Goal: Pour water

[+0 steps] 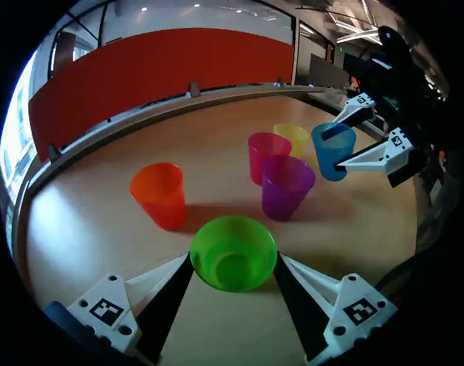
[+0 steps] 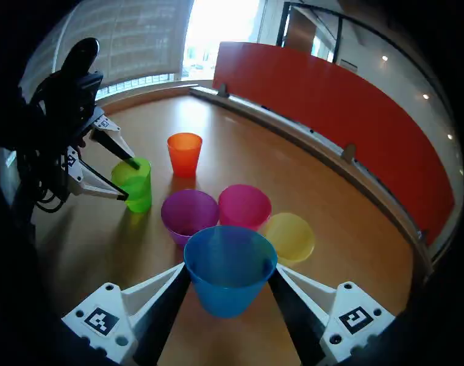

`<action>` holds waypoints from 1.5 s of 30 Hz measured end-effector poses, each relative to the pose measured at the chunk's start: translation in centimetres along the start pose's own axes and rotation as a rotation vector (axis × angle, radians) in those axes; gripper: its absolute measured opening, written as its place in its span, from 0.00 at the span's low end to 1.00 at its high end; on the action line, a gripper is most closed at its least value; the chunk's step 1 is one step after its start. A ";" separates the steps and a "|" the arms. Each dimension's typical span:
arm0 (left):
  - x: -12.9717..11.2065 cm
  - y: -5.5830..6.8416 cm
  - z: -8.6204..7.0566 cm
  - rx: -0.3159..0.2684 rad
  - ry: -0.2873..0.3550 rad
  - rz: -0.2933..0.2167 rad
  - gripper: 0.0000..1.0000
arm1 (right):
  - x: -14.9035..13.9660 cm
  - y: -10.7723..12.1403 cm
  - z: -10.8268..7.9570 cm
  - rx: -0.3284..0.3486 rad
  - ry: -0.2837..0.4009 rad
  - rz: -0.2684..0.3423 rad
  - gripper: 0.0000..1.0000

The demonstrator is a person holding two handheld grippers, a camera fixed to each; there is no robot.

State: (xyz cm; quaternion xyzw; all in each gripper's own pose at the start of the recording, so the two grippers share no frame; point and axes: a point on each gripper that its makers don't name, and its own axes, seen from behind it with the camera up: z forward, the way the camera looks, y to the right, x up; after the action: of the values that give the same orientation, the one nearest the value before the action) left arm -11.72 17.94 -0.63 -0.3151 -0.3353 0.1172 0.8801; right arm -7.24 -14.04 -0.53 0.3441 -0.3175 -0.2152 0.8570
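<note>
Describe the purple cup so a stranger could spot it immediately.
On the wooden table before the long red partition, three cups cluster together. The purple cup sits next to the pink cup, which separates it from the yellow cup; it is the only violet one.

Left gripper view: yellow cup [image 1: 294, 135] half hidden behind pink cup [image 1: 267, 154]; pink's btm hidden by purple cup [image 1: 285, 186]. Right gripper view: blue cup [image 2: 228, 274] covers btms of purple & pink. Water in green cup [image 1: 233, 253] or blue: can't tell from either view.
</note>
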 end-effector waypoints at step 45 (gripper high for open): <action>-2.2 -0.9 -4.3 0.082 -0.029 -0.068 0.90 | -3.4 -0.7 2.8 0.022 -0.047 0.026 0.89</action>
State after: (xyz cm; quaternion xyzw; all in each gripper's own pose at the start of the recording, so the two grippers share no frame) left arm -10.54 14.25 -3.70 -0.2655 -0.3535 0.1056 0.8907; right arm -11.70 -13.71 -0.81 0.3443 -0.3444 -0.2088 0.8481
